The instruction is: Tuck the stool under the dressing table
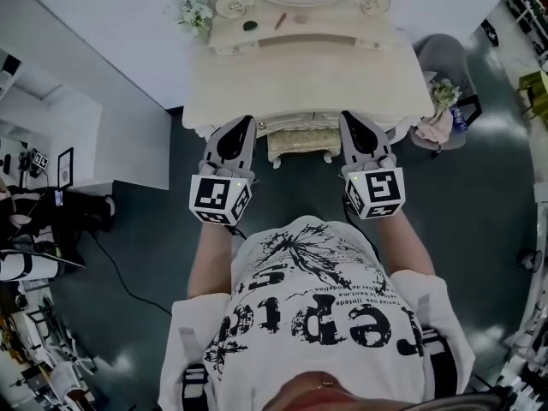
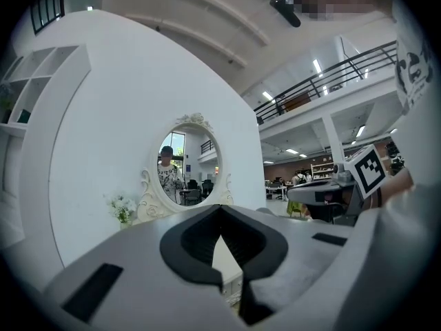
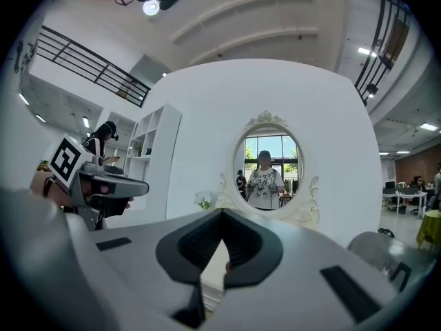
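1. Grey left gripper (image 1: 246,122) and right gripper (image 1: 348,120) held side by side, each with jaws pressed tip to tip, gripping nothing (only cream tabletop glimpsed through the loop behind the tips).
2. Just beyond and between them, cream stool (image 1: 299,145), mostly beneath the dressing table (image 1: 257,84), front edge and two legs showing.
3. On the raised back shelf, a small dark item (image 1: 249,26) and a thin reddish stick (image 1: 280,20); at the left corner, white flowers (image 1: 195,11).
4. Farthest, oval mirror (image 3: 266,167) against a white wall, reflecting a person.
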Motion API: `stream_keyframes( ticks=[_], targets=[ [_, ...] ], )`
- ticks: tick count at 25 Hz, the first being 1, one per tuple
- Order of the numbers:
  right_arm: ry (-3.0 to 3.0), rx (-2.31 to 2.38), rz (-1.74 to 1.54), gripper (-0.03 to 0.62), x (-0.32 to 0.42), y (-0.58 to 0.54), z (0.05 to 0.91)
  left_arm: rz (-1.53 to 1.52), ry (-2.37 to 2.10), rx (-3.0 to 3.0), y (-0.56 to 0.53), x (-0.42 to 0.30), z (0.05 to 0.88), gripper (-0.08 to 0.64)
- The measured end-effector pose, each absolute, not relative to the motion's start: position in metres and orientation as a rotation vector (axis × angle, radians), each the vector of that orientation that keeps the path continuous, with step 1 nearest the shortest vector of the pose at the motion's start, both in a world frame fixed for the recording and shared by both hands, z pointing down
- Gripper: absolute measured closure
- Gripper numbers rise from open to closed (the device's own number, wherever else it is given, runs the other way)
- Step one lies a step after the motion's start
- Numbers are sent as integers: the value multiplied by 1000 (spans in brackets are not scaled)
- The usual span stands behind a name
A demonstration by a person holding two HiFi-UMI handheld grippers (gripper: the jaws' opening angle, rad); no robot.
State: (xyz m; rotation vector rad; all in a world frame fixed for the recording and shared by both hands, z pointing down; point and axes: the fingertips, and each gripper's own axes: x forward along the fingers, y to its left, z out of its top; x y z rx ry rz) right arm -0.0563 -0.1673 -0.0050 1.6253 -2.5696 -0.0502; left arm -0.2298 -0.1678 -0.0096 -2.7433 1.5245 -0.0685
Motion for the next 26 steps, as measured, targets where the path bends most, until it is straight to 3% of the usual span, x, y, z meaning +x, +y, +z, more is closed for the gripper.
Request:
stream_keyframes(
  ticks=[26],
  targets=[
    [-2586, 1605, -40, 575, -68, -155, -15, -35, 1515, -2736, -149, -234, -24, 540]
  ],
)
